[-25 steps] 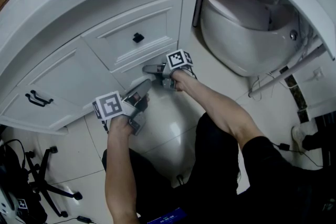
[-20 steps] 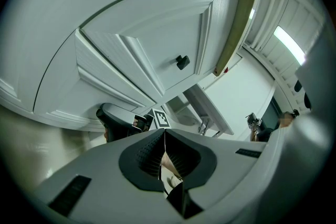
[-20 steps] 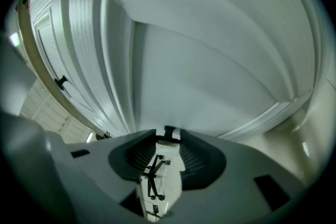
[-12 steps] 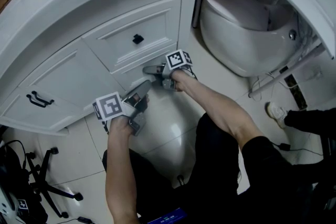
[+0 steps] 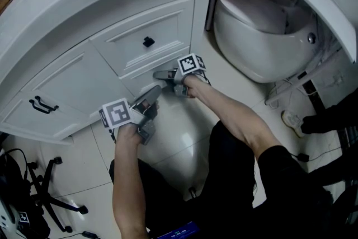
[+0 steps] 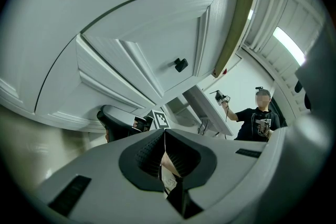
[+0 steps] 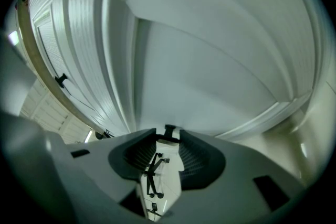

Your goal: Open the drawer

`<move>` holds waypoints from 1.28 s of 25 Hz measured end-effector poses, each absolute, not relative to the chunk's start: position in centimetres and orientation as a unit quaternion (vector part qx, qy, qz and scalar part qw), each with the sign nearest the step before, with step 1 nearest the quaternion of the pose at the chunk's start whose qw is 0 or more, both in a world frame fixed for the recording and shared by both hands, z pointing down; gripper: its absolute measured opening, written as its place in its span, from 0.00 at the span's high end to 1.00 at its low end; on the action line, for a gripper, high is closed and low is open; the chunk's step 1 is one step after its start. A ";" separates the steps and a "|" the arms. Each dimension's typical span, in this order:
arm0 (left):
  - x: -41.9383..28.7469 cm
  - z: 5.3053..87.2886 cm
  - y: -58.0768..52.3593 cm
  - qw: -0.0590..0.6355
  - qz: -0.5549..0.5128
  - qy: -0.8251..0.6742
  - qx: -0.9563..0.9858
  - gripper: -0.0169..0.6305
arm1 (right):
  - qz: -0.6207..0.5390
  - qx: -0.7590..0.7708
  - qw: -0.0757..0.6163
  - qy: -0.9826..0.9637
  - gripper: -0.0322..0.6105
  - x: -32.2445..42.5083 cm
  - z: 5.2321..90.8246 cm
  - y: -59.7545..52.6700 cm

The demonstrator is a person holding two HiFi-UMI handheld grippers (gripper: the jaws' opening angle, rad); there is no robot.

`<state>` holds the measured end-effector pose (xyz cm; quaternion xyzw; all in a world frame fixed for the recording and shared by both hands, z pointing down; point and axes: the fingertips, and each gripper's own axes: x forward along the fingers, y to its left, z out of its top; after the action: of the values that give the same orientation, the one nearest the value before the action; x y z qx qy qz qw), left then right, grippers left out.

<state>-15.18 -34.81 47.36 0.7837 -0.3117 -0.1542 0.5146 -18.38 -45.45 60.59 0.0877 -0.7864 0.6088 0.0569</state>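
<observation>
The right gripper [image 5: 160, 74] has just been closing its jaws and pinches the small black knob [image 7: 169, 132] of the lower white panelled drawer [image 7: 210, 76]. That drawer sits shut in the curved white vanity cabinet [image 5: 67, 81], beneath an upper drawer [image 5: 131, 45] with its own square black knob [image 5: 148, 41]. Just beside it, the left gripper [image 6: 164, 134] has its jaws pressed together on nothing, tips near the cabinet's foot above the glossy pale tiled floor [image 5: 179, 137], with a white toilet [image 5: 251, 25] to the right.
</observation>
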 end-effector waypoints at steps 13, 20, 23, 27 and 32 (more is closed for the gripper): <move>-15.2 47.2 -34.7 0.513 -0.154 -0.312 0.785 0.99 | 0.612 0.086 0.059 -0.784 0.71 -18.3 60.9 -45.5; -15.2 46.9 -34.6 0.512 -0.156 -0.312 0.785 0.99 | 0.613 0.087 0.058 -0.783 0.71 -18.2 60.8 -45.5; -15.4 46.8 -34.6 0.510 -0.157 -0.313 0.785 0.99 | 0.614 0.088 0.061 -0.782 0.71 -18.2 60.8 -45.4; -15.4 46.7 -34.5 0.509 -0.159 -0.313 0.786 0.99 | 0.615 0.091 0.062 -0.780 0.71 -18.1 60.7 -45.2; -15.4 46.6 -34.4 0.509 -0.161 -0.312 0.786 0.99 | 0.614 0.089 0.067 -0.781 0.71 -17.8 60.8 -44.9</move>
<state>-15.44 -34.42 46.58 0.7859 -0.3122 -0.1605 0.5090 -17.83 -44.91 60.83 0.0887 -0.7814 0.6142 0.0665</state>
